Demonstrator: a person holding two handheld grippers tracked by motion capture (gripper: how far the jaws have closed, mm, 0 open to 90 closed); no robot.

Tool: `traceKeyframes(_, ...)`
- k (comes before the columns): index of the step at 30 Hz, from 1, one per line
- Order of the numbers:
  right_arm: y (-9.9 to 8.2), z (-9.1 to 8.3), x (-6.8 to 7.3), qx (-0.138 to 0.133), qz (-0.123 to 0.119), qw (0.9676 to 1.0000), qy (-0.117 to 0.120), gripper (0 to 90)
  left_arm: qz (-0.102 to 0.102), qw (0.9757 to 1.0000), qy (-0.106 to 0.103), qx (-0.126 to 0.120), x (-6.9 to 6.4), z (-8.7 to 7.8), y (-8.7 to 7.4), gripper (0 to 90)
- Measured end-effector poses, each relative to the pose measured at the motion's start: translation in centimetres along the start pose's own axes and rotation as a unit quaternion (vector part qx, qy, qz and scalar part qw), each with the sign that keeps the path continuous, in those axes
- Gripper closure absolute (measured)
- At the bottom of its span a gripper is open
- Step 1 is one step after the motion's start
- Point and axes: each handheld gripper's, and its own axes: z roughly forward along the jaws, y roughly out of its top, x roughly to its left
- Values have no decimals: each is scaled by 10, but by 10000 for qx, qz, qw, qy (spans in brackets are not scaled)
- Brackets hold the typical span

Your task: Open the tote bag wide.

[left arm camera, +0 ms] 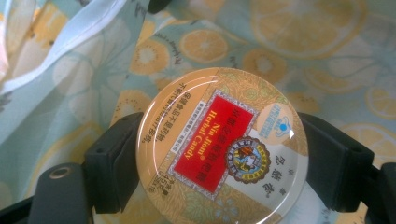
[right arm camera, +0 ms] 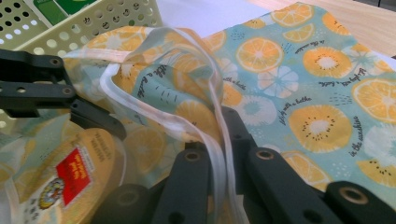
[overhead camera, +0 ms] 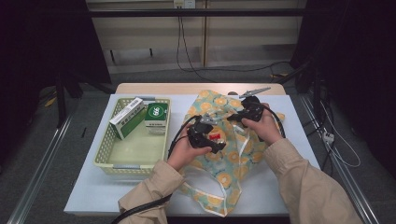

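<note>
Gripped flat across its rim by the left gripper (left arm camera: 219,163), a candy tin (left arm camera: 222,147) is held over the bag (overhead camera: 219,168), whose white-edged mouth (right arm camera: 217,140) is pinched up by the right gripper's (overhead camera: 233,116) closed fingers, probably for loading.

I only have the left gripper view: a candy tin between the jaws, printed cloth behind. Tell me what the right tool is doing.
Observer: The right tool is shut on the white-trimmed rim of the fruit-print bag and holds it raised.
Operator: Say where my tin sits relative to that rim.
Observer: In the right gripper view, the candy tin in the left tool is low at the bag's mouth, beneath the lifted rim.
Operator: Report what else is on the table.
Observer: A green basket stands left of the bag, with a white-and-green box and a green box in it.
</note>
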Motion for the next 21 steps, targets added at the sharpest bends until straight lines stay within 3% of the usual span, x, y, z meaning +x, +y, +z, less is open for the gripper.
traceKeyframes(10, -1, 1, -3, -15, 36, 10000, 67, 889, -124, 9998, 139, 29, 17, 15, 3, 205)
traceKeyframes(13, -1, 2, -4, -18, 44, 10000, 84, 889, -124, 9995, 296, 75, 23, 23, 7, 205)
traceKeyframes(15, -1, 3, -5, -32, 100, 9999, 112, 889, -97, 9995, 289, 8, 29, 30, 12, 205)
traceKeyframes(17, -1, 5, -6, -48, 140, 9998, 108, 889, -141, 9989, 445, -94, 35, 35, 18, 205)
traceKeyframes(21, -2, 5, -10, -85, 259, 9996, 33, 886, -413, 9969, 551, -372, 46, 44, 28, 164)
